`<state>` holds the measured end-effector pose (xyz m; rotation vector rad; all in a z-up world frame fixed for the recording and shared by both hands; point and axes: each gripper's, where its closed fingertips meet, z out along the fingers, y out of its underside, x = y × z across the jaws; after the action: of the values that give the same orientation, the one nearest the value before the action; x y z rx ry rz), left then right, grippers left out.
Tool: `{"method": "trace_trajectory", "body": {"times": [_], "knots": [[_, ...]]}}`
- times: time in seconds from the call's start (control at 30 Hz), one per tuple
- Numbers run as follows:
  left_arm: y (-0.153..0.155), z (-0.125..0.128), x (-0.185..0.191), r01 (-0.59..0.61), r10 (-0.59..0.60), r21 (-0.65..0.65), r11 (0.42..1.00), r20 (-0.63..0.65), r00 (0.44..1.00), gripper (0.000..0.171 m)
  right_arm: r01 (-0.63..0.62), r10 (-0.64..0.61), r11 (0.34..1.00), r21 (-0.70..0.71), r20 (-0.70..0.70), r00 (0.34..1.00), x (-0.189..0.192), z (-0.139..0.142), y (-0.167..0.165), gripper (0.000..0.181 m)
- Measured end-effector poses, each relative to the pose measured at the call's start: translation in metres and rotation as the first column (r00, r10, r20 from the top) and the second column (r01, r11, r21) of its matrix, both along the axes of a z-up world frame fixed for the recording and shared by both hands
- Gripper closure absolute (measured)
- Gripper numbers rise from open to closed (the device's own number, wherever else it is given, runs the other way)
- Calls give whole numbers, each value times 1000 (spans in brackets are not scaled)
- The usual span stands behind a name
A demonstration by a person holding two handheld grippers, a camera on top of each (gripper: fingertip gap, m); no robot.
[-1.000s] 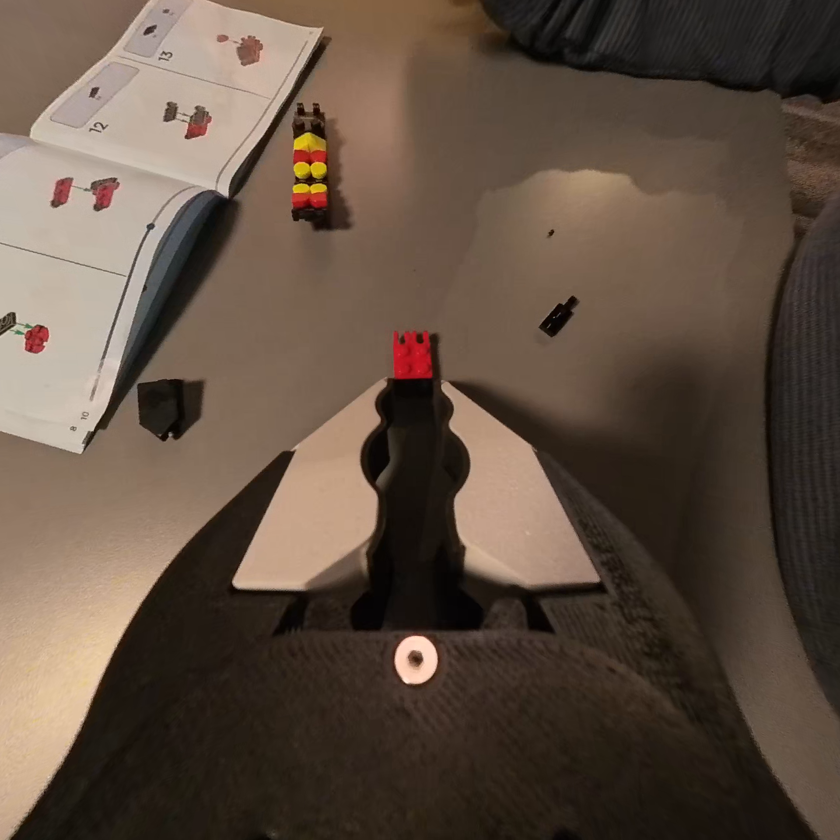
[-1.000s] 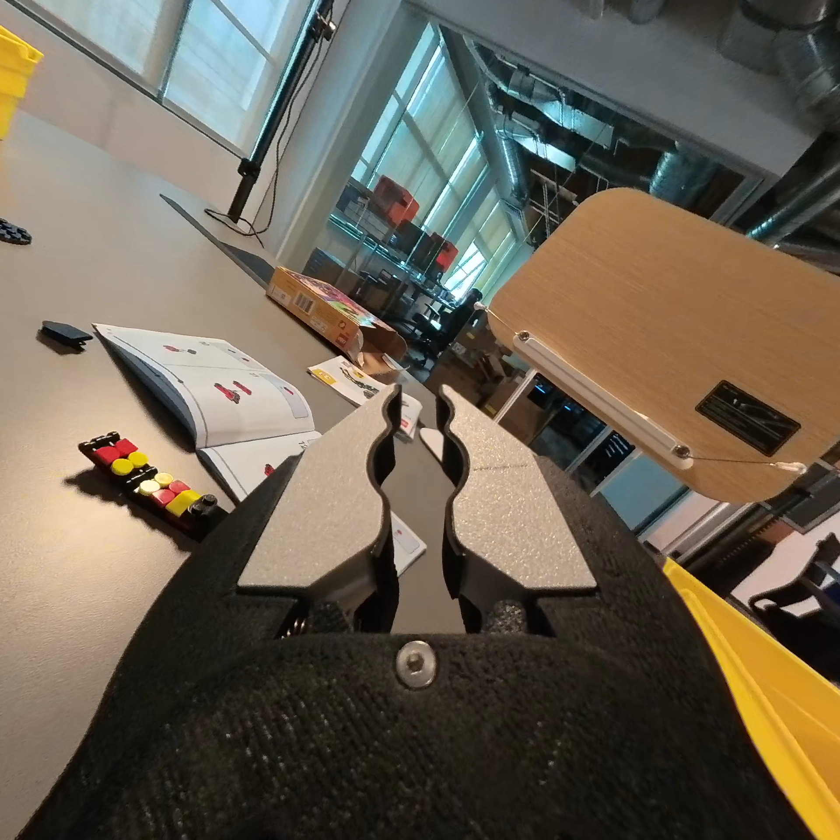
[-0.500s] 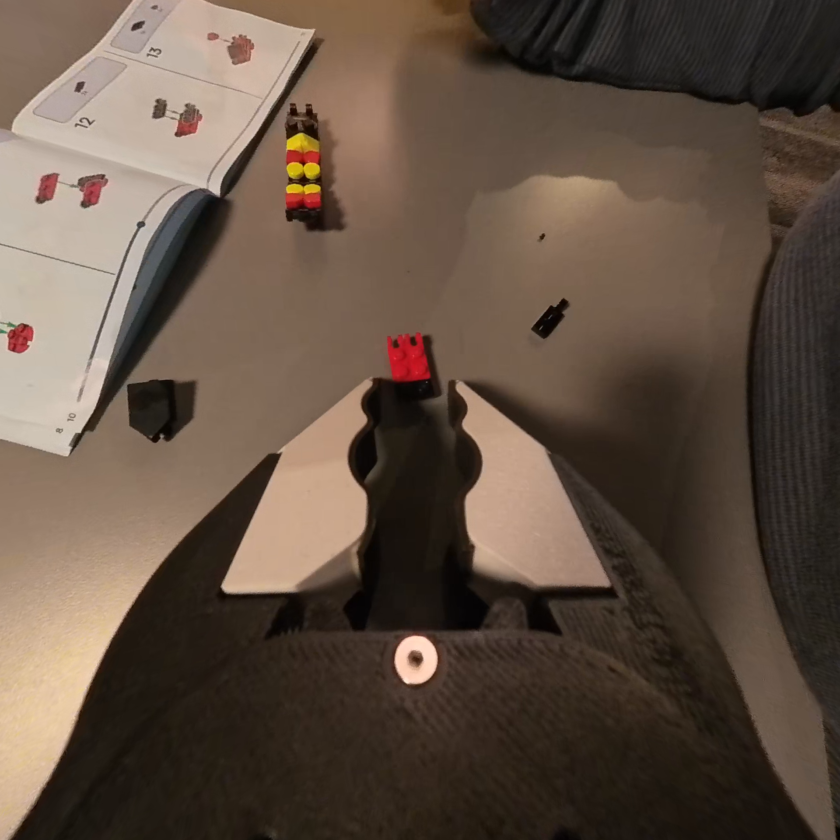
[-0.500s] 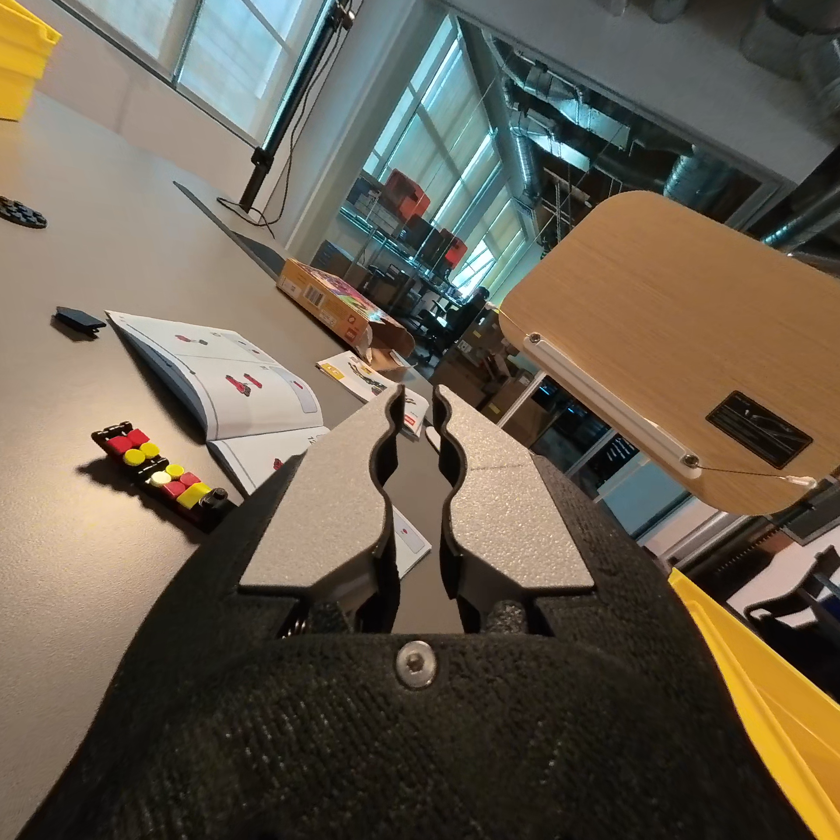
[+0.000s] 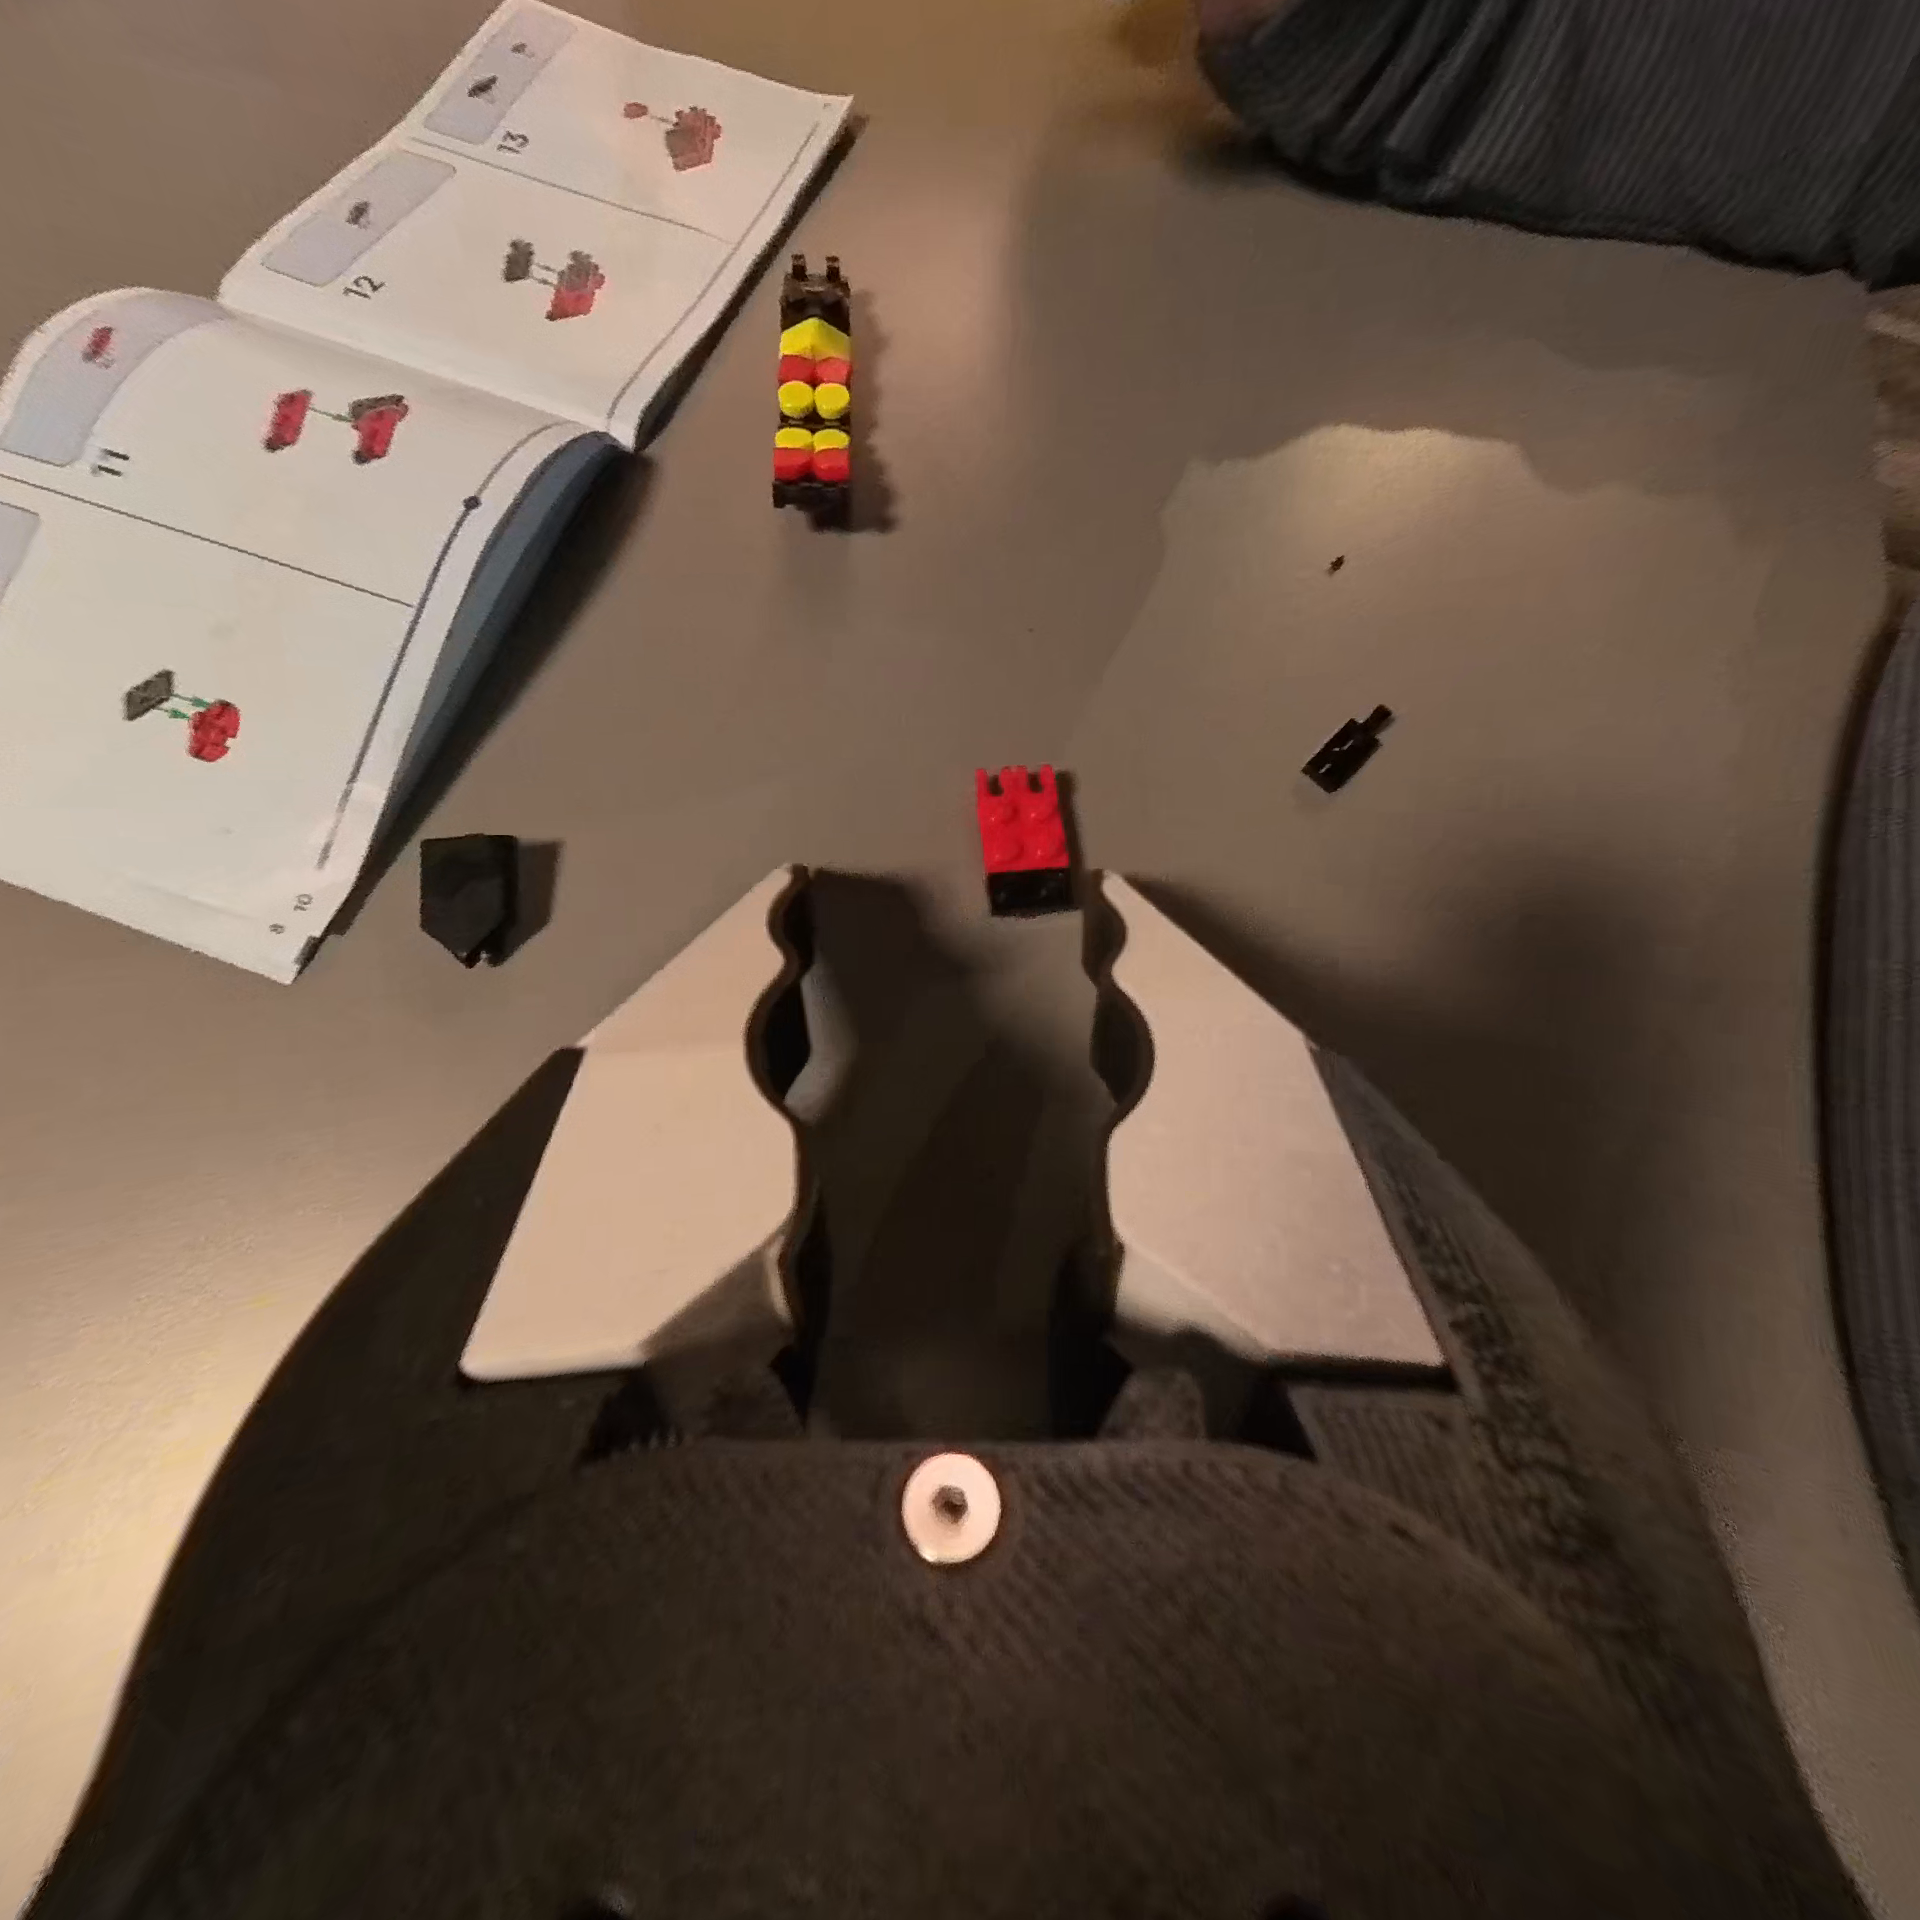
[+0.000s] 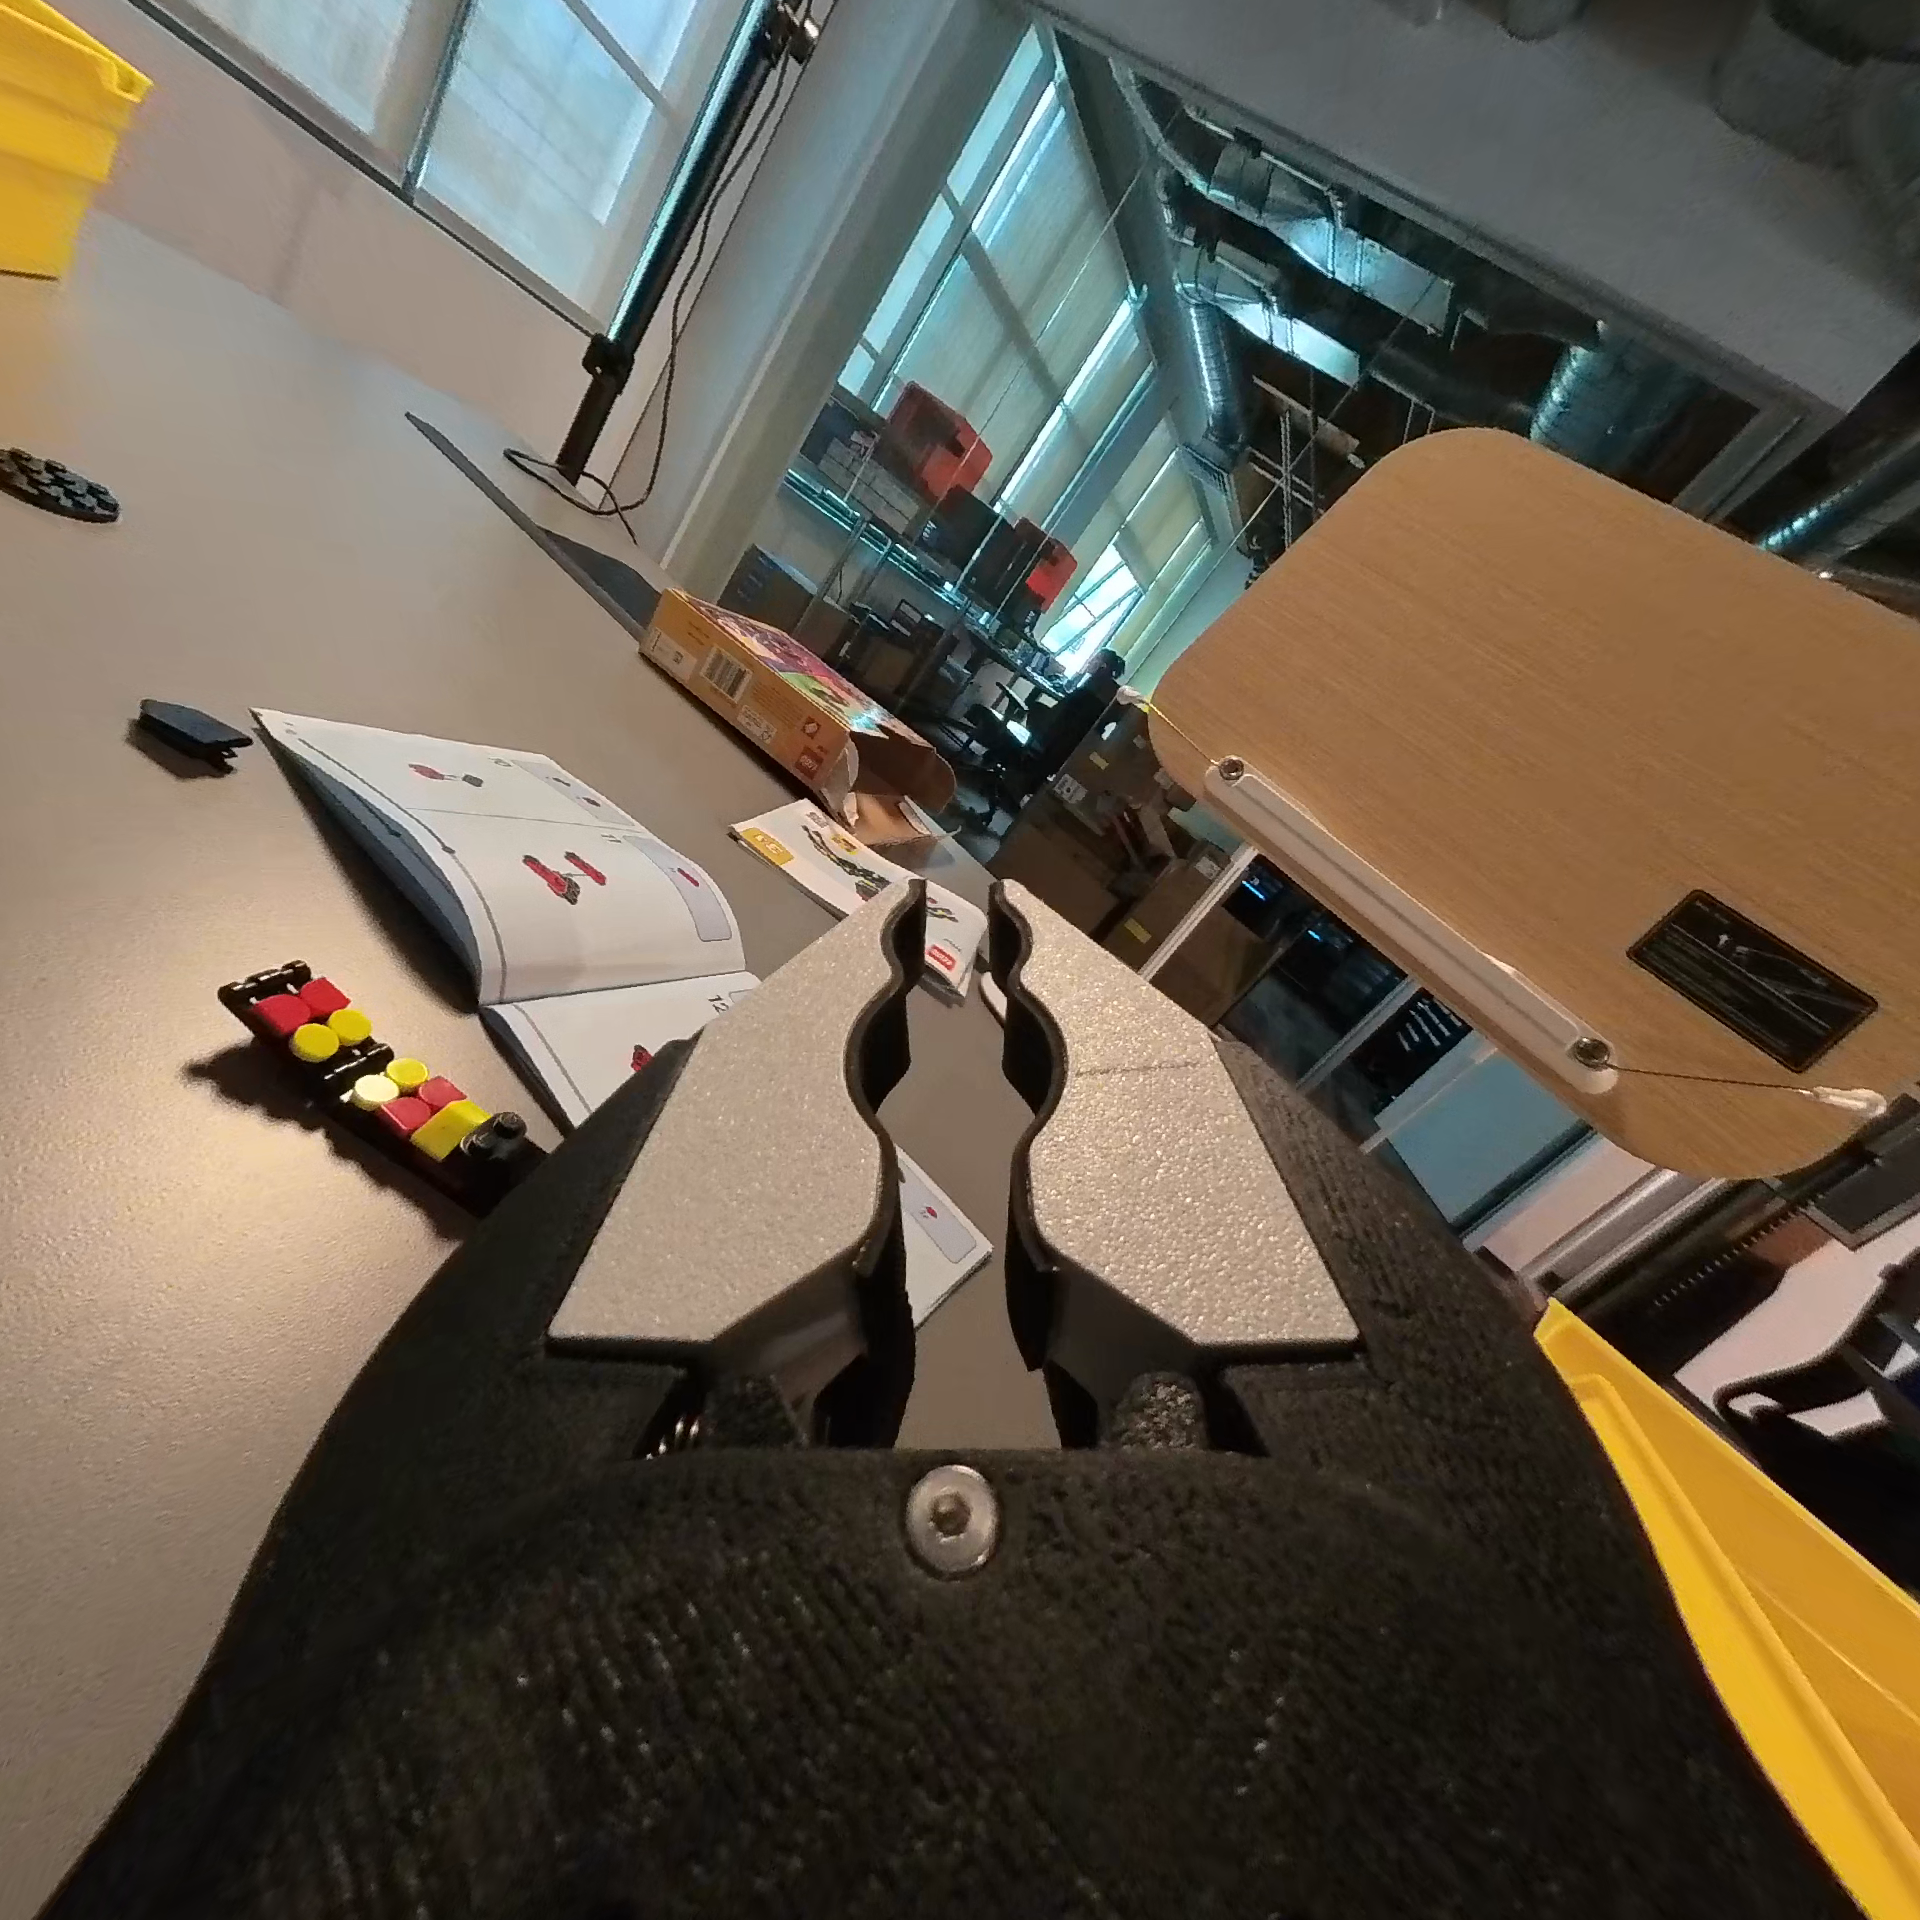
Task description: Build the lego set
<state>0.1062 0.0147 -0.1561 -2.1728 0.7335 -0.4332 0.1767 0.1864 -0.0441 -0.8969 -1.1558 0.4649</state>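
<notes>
In the left wrist view my left gripper (image 5: 948, 883) is open and empty, just above the table. A small red brick with a black base (image 5: 1023, 836) lies on the table right in front of it, close to the right fingertip. A long black strip with red and yellow pieces (image 5: 814, 400) lies farther ahead; it also shows in the right wrist view (image 6: 364, 1081). My right gripper (image 6: 956, 904) is held low over the table, its jaws a narrow gap apart with nothing between them.
An open instruction booklet (image 5: 312, 468) lies at the left. A black sloped piece (image 5: 468, 894) and a small black clip piece (image 5: 1345, 748) lie on the table. Dark sleeves (image 5: 1558, 104) edge the top right. A cardboard box (image 6: 769, 686), a yellow bin (image 6: 1766, 1558) and a wooden board (image 6: 1558, 779) are near. Some 20 cm of space lies between my two pairs of fingers.
My left gripper opened and let go of the red brick, which now lies on the table. The right gripper's jaws narrowed a little.
</notes>
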Motion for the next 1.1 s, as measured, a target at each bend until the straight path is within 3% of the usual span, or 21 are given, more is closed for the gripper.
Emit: {"method": "trace_trajectory", "body": {"times": [0.17,0.37,0.7,0.87,0.97,1.1], "knots": [[9,6,-11,-43,49,96,994,-59,997,122,-8,8,1000,-4,4,1000,-2,-1,-1,171],[7,8,-10,24,-6,147,989,-123,992,120,-14,14,1000,1,12,1000,-3,-2,-3,172],[-6,0,0,156,-145,91,983,-120,982,115,-27,27,1000,-1,22,999,-6,-4,-6,172],[0,-1,-4,109,-91,115,987,-155,984,119,-30,30,1000,-2,28,999,-6,-5,-6,172],[12,0,-20,-4,33,150,989,-192,981,133,-31,31,1000,1,30,999,-7,-5,-7,172],[21,2,-35,-99,134,174,980,-199,971,136,-32,32,999,7,33,999,-7,-5,-8,172]]}}
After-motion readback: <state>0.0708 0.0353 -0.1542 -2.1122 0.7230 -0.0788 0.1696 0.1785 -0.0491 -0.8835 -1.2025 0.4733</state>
